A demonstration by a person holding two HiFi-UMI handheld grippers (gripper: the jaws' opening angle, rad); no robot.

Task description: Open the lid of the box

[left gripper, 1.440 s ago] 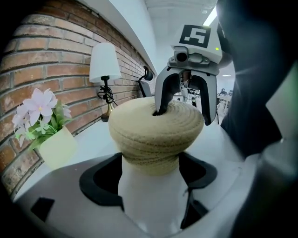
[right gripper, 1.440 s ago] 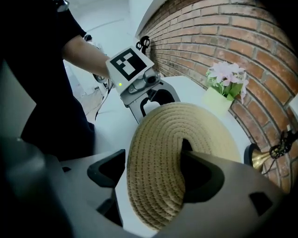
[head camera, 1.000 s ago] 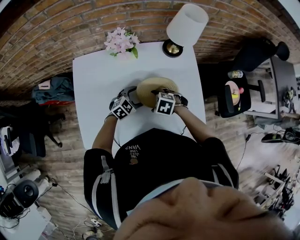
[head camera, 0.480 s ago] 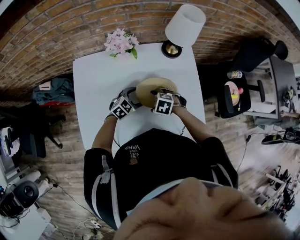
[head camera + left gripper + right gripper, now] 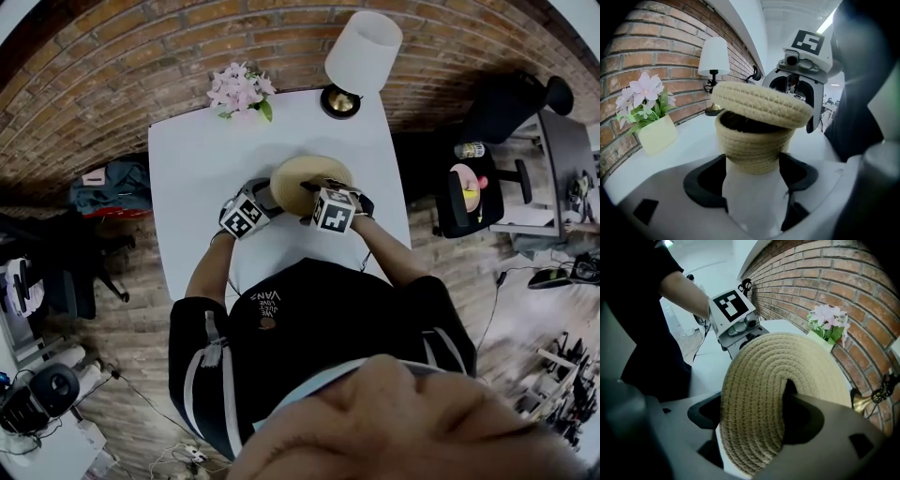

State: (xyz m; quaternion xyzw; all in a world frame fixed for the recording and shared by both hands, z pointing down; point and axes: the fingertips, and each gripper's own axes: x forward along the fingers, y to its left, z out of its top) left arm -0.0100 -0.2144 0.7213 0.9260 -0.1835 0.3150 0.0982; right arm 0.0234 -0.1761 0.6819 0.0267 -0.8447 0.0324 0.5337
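a curved brick wall [image 5: 112,56] runs behind a white worktop [image 5: 187,169], and a person in a dark t-shirt [image 5: 319,328] stands at the worktop's near edge with both arms reaching onto it. a lamp [image 5: 364,52] with a white shade and a dark, brass-toned base stands at the far right corner, against the wall. a pot of pink flowers [image 5: 239,89] stands at the far edge, left of the lamp and well apart from it

the box [image 5: 754,145], a round one of coiled pale rope, stands upright on the worktop near the middle, close to the person. the left tongs [image 5: 753,164] are clenched on its lower wall, one dark pad on each side. the lid [image 5: 761,105], a flat disc of the same rope, sits tilted over the box: in the left gripper view its left side is raised off the rim, with a dark gap showing the inside, while its right side lies low over the rim. the right tongs [image 5: 757,413] are grasping the lid by its edge, one jaw on top and one beneath
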